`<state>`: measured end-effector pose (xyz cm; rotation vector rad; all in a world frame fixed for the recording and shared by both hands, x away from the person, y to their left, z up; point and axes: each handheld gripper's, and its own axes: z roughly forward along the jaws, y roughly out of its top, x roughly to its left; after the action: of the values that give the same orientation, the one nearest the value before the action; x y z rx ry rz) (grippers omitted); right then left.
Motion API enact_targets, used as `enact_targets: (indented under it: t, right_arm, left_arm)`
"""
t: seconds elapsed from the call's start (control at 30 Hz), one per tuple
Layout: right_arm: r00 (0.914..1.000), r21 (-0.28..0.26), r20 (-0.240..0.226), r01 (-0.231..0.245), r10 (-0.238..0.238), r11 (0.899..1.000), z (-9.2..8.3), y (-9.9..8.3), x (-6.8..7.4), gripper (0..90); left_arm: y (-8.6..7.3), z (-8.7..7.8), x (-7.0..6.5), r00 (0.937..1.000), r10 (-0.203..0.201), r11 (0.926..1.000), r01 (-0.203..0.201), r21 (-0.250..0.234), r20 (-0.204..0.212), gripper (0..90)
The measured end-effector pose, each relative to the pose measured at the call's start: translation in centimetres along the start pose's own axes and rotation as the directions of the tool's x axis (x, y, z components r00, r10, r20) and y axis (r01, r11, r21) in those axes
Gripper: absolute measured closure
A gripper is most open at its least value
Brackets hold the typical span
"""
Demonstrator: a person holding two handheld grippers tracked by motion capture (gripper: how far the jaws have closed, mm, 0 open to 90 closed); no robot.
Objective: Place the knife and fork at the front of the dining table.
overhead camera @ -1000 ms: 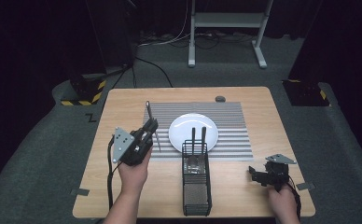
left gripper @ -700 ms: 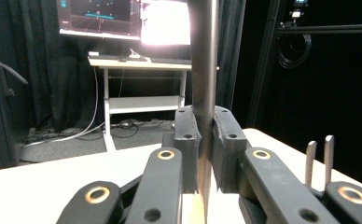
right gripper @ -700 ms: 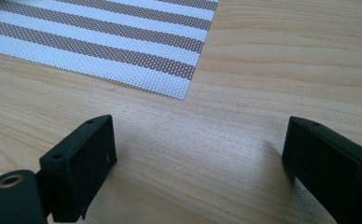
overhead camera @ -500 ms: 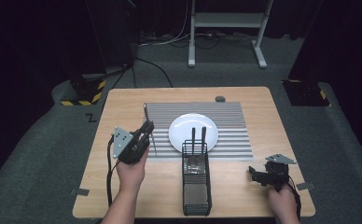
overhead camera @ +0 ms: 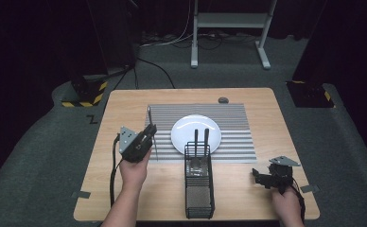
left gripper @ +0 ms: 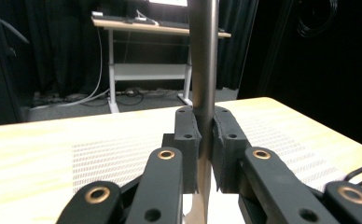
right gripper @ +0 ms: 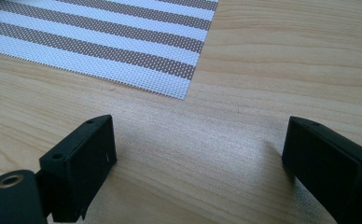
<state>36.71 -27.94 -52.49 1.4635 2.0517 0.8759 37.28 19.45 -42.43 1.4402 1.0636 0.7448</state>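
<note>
I have the left gripper [overhead camera: 149,133] pinching a table knife [overhead camera: 151,126] mid-handle, just left of the plate [overhead camera: 196,134]. I should lower it flat onto the striped placemat [overhead camera: 233,124], parallel to the plate's edge, before releasing.

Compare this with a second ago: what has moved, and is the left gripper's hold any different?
The left gripper has sunk a little toward the striped mat, carrying the metal utensil with it; its jaws stay clamped on the handle. The right gripper, jaws open, the plate and the wire caddy are as before.
</note>
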Motion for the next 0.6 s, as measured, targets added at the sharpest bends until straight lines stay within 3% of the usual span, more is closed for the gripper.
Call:
enact_targets:
  t: [0.13,0.33,0.6]
  right_arm:
    - [1.0000,0.000,0.000,0.000,0.000,1.000,0.0,0.0,0.0,9.5]
    - [1.0000,0.000,0.000,0.000,0.000,1.000,0.0,0.0,0.0,9.5]
    - [1.0000,0.000,0.000,0.000,0.000,1.000,0.0,0.0,0.0,9.4]
  left_arm:
    - [-0.2,0.6,0.3,0.9999,-0.004,0.9999,0.004,0.013,-0.009,81.7]
    - [-0.3,1.8,1.0,0.9989,-0.045,0.9979,0.045,0.045,-0.016,81.7]
    - [-0.6,2.9,0.9,0.9993,-0.021,0.9968,0.024,0.076,-0.032,81.7]
